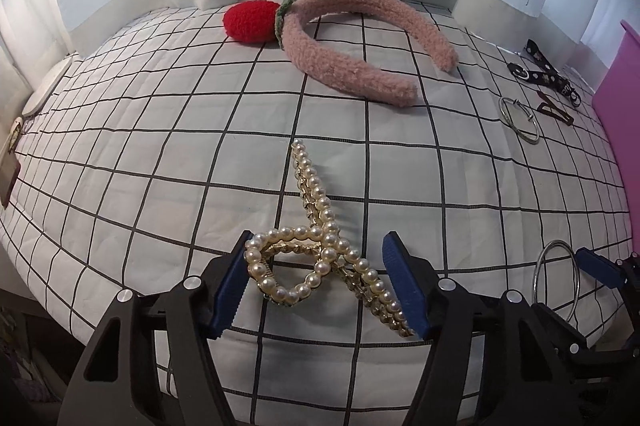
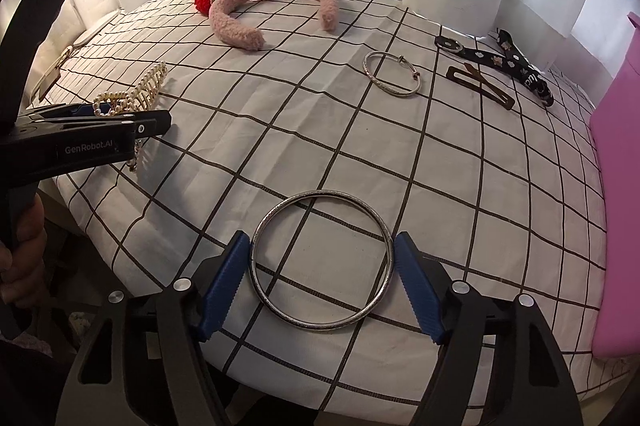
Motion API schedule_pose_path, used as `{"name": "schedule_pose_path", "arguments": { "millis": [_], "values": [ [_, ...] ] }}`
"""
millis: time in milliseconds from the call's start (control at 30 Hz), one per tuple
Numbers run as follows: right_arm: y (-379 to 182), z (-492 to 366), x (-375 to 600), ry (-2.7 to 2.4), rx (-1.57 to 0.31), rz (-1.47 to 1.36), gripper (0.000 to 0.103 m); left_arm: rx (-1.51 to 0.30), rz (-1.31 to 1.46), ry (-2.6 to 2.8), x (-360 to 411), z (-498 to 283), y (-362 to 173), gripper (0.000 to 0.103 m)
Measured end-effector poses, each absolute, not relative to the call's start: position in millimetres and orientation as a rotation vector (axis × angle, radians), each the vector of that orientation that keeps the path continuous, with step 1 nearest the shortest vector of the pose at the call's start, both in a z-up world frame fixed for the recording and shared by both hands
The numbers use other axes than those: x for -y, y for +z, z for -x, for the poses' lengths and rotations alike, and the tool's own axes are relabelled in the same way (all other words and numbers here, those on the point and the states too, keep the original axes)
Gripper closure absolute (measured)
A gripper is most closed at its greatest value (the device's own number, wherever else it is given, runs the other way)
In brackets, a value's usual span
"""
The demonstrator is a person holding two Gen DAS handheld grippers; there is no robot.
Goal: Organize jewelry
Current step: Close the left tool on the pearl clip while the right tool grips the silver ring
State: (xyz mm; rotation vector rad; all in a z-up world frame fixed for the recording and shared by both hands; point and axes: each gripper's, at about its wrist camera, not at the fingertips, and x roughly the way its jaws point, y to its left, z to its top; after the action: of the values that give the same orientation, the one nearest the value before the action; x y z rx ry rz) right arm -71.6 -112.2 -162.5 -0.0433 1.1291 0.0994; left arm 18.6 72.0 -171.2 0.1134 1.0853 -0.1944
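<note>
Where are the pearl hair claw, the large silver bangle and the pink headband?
pearl hair claw (image 1: 320, 226), left wrist view, crossing of pearl strands.
large silver bangle (image 2: 256, 258), right wrist view, left rim.
pink headband (image 1: 340, 73), left wrist view, near arm.

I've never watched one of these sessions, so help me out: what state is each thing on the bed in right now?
Left tool: open, astride the pearl hair claw.
Right tool: open, fingers flanking the large silver bangle.
Pearl hair claw: lying flat.
Large silver bangle: lying flat.
Small bangle: flat, untouched.
Pink headband: resting near the curtain.
</note>
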Motion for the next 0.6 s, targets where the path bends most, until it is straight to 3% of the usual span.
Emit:
{"name": "schedule_pose_path", "arguments": {
  "millis": [267,600],
  "values": [
    [-150.2,67.2,123.0,0.083,-1.105,0.014,0.032,-1.102,-0.085,-0.191,-75.8,-25.5,-167.6,0.061],
    [-144.8,64.4,129.5,0.082,-1.091,-0.002,0.032,-1.092,-0.045,-0.212,-75.5,-29.9,-159.0,0.062]
  ]
}}
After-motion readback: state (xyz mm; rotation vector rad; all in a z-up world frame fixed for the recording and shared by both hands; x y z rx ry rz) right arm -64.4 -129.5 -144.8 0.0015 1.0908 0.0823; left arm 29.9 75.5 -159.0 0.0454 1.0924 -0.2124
